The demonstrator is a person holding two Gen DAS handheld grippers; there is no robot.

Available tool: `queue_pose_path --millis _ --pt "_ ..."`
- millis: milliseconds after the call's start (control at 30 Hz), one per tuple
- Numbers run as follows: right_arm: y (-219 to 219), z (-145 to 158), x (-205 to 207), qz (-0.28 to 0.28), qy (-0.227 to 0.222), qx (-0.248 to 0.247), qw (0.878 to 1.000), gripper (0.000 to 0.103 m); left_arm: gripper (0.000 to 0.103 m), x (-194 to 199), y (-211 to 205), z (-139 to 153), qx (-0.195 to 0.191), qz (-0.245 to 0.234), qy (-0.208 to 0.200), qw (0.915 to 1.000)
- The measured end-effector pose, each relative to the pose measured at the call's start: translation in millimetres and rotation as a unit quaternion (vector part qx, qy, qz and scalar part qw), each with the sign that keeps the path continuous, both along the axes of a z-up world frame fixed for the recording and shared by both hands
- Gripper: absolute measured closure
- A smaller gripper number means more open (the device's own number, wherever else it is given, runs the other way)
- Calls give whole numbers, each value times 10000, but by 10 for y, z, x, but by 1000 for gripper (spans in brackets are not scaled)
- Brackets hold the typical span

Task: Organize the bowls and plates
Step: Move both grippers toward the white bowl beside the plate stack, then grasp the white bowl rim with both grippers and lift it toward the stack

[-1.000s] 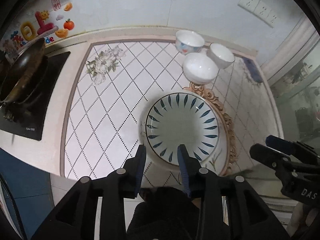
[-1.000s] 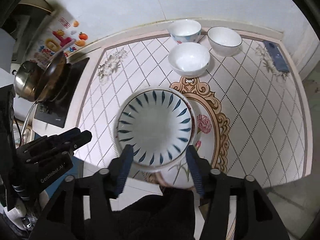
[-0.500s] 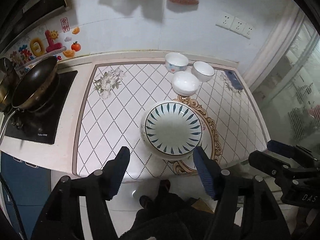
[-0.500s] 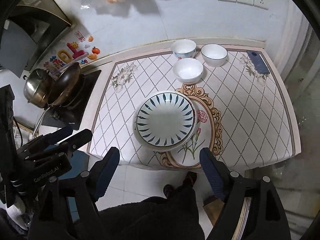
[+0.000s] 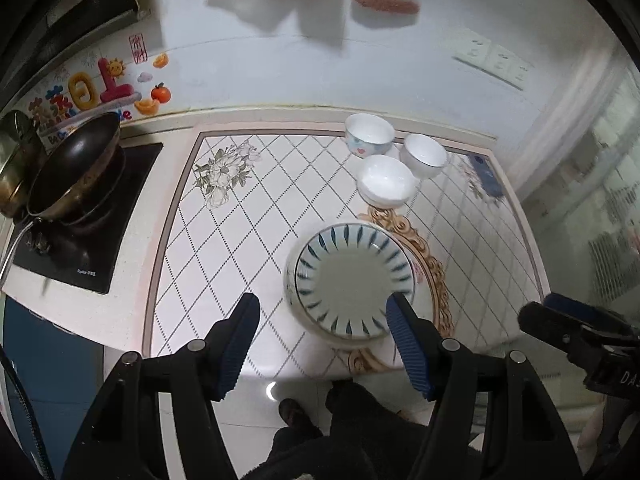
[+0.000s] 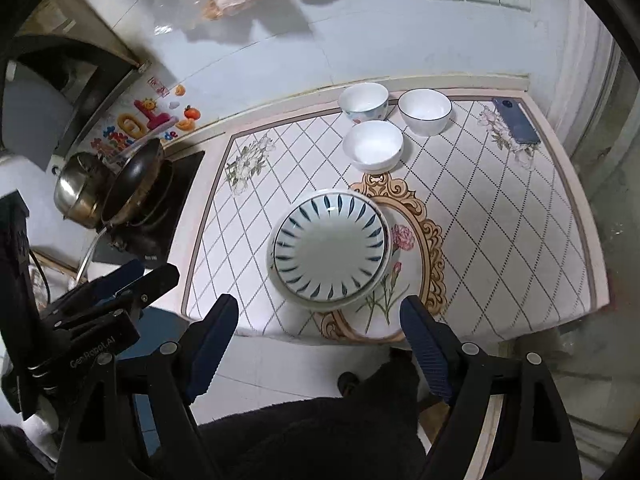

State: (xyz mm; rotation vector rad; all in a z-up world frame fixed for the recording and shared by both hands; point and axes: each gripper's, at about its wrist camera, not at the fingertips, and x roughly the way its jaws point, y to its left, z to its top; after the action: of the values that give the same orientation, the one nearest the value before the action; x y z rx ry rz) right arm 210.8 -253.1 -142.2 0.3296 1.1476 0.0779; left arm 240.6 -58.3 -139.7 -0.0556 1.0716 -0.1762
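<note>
Patterned counter point(image 6: 500, 216) — stacked plates point(image 6: 330, 246), three bowls point(image 6: 374, 148), phone point(image 6: 516, 120).

A stack of plates point(image 6: 330, 250) sits on the counter point(image 6: 500, 240) near its front edge. Behind it, toward the back edge, three bowls point(image 6: 373, 151) cluster together. A phone point(image 6: 516, 121) lies at the back right corner. A pan point(image 6: 134, 182) stands beyond the counter's left edge.

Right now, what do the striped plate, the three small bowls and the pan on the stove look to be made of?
Striped plate: glazed ceramic, glossy white with painted blue dashes. Three small bowls: likely glazed porcelain, smooth bright white with light glints. Pan: metal, dark matte inside with a brassy, worn rim.
</note>
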Motion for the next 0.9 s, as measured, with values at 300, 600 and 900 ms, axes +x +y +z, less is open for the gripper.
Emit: queue_pose_path --millis 300,600,900 --pt "-782 -556 1123 -251 218 103 9994 18 39 1131 -492 -439 -52 279 377 9989" --pt "-1293 -1429 2350 -162 603 491 9968 20 39 2345 -912 -1355 -360 395 1454 9879" --pt "-1324 -2295 3073 -71 1197 1106 9866 66 76 2875 -1078 -1894 -629 397 2043 9761"
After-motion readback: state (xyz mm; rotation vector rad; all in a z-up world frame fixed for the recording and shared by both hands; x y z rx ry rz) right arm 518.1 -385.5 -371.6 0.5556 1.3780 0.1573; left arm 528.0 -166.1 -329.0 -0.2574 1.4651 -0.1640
